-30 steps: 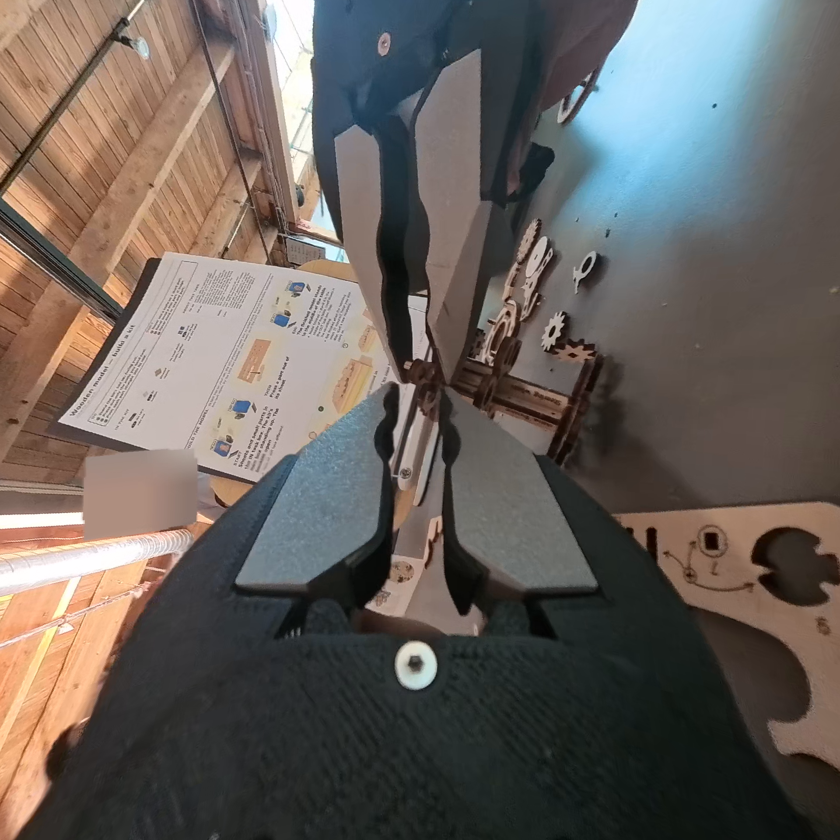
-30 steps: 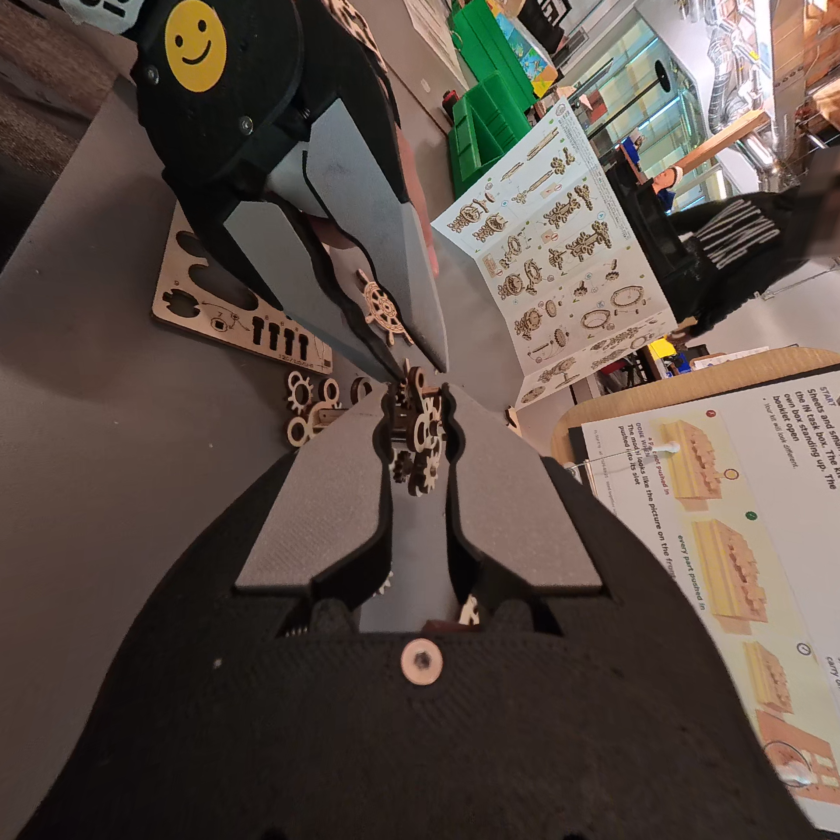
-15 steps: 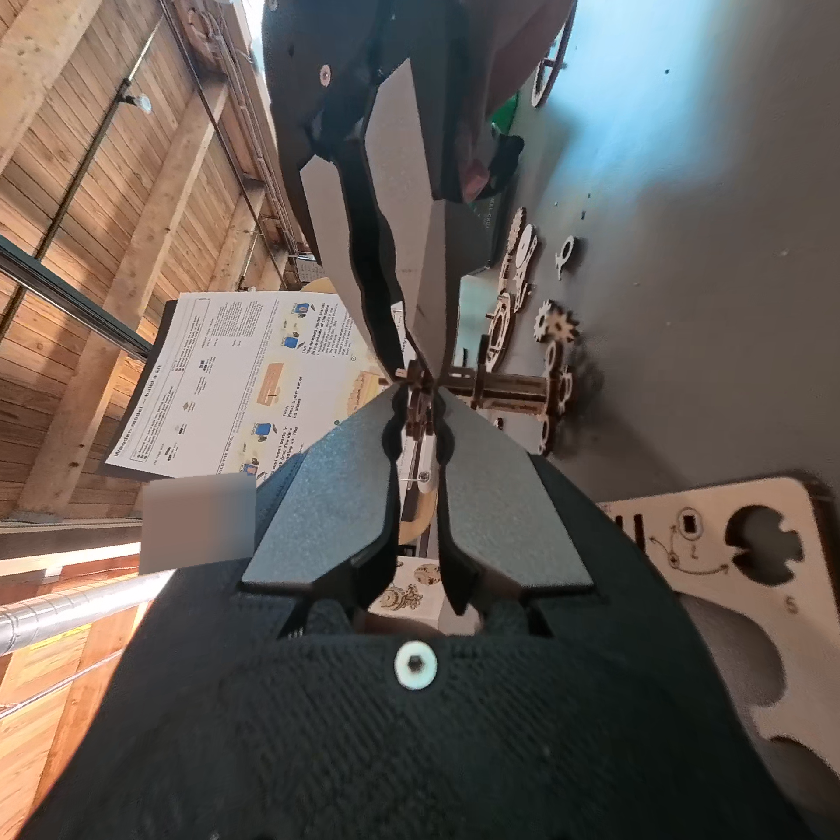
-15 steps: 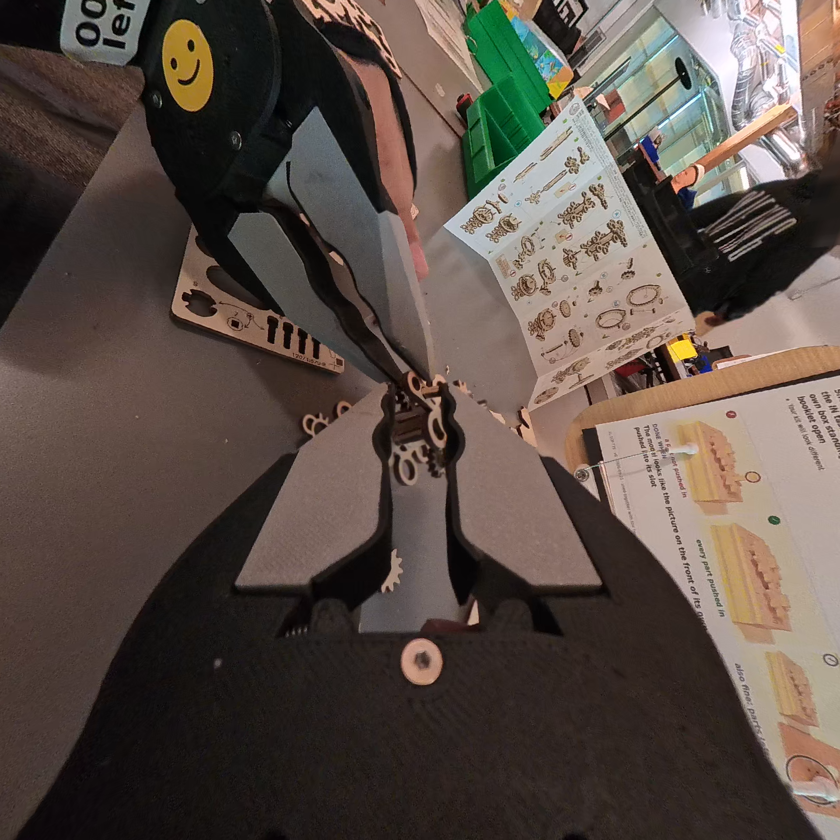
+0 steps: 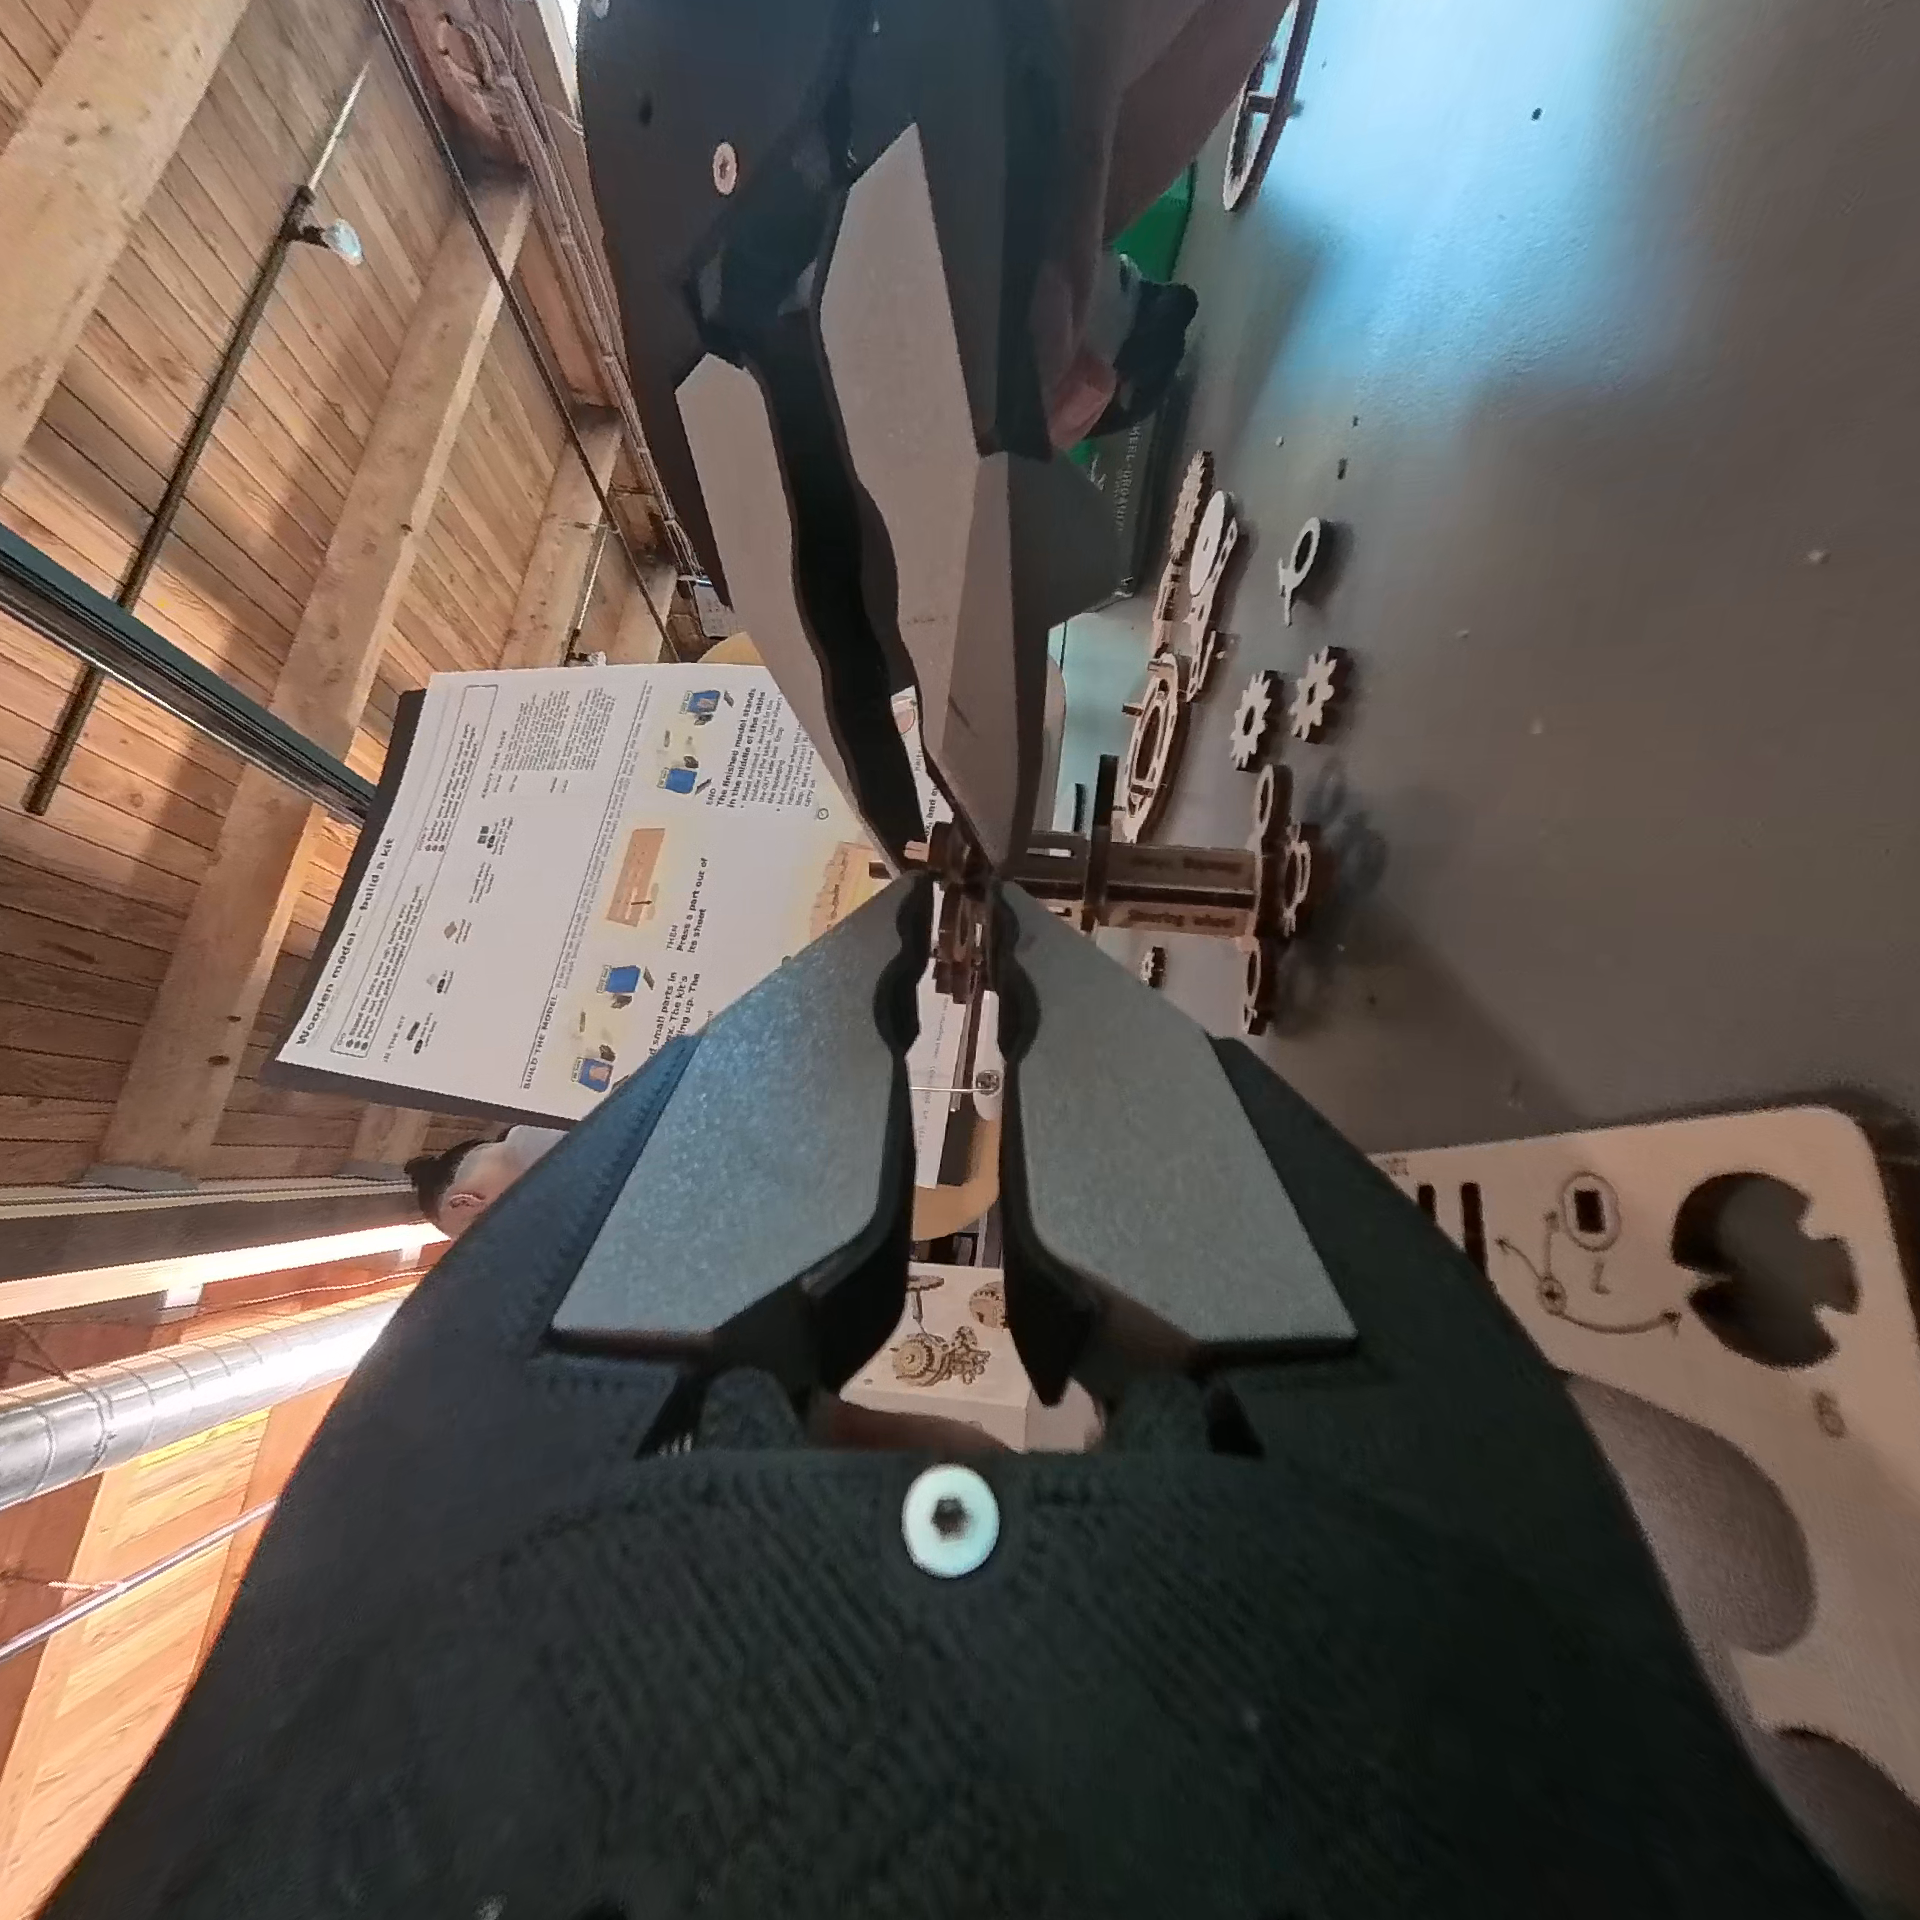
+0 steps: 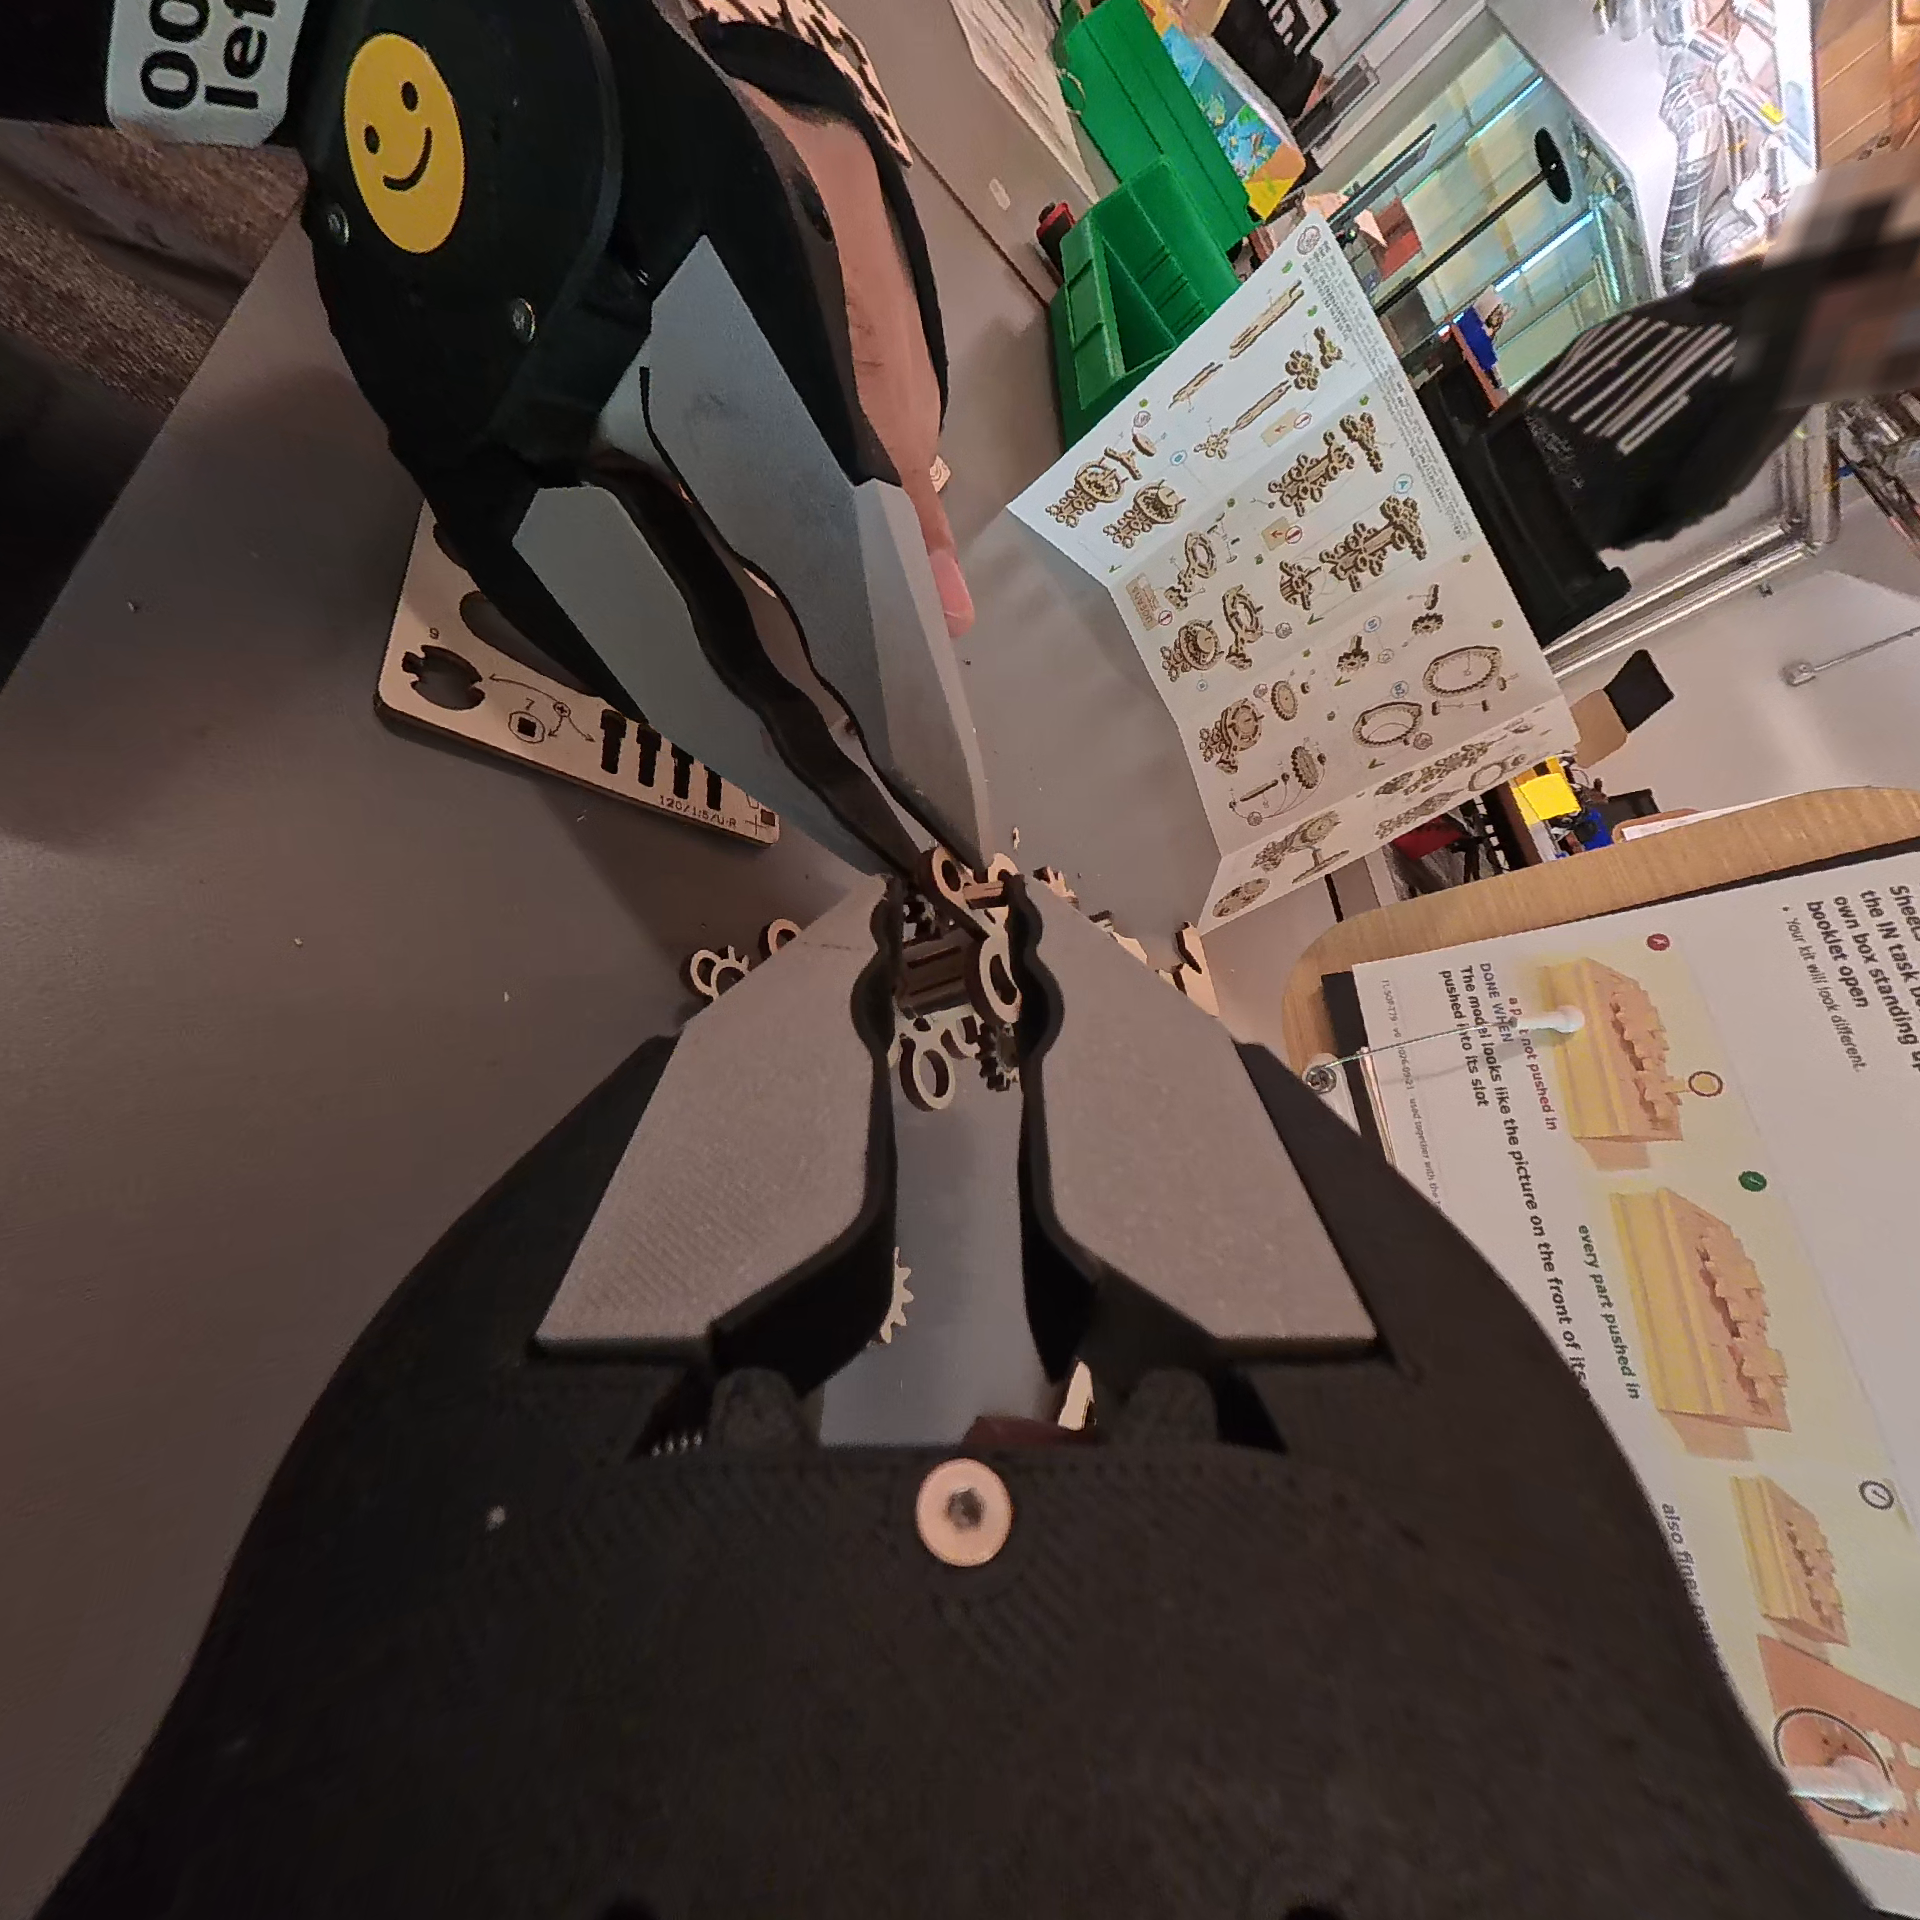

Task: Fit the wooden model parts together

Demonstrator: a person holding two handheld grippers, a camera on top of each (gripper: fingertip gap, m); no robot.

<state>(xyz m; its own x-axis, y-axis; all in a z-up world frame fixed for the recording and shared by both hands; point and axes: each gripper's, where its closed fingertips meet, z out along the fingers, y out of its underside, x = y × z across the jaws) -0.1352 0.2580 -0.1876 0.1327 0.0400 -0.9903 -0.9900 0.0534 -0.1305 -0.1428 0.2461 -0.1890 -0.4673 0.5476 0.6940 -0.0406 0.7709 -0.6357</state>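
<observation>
My left gripper (image 5: pixel 956 899) is shut on a small dark wooden gear part (image 5: pixel 954 930). My right gripper (image 6: pixel 951 920) is shut on a wooden gear-and-axle assembly (image 6: pixel 940 982), held above the grey table (image 6: pixel 260 987). The two grippers meet tip to tip. In the left wrist view the right gripper (image 5: pixel 971 847) comes down from above, and the assembly (image 5: pixel 1174 883) reaches from its tips towards the table. In the right wrist view the left gripper (image 6: pixel 930 847), with a yellow smiley sticker, presses its part against the assembly's end.
A cut-out wooden sheet (image 5: pixel 1662 1299) lies on the table, also in the right wrist view (image 6: pixel 540 717). Loose gears and rings (image 5: pixel 1278 707) lie beyond the assembly. A folded instruction booklet (image 6: pixel 1299 582), a clipboard sheet (image 5: pixel 582 873) and green bins (image 6: pixel 1143 239) stand behind. Less than 4 cm separates the two grippers' tips.
The grippers have stayed tip to tip while both turned a little. The assembly now lies level across the left wrist view, and the left gripper sits closer in the right wrist view.
</observation>
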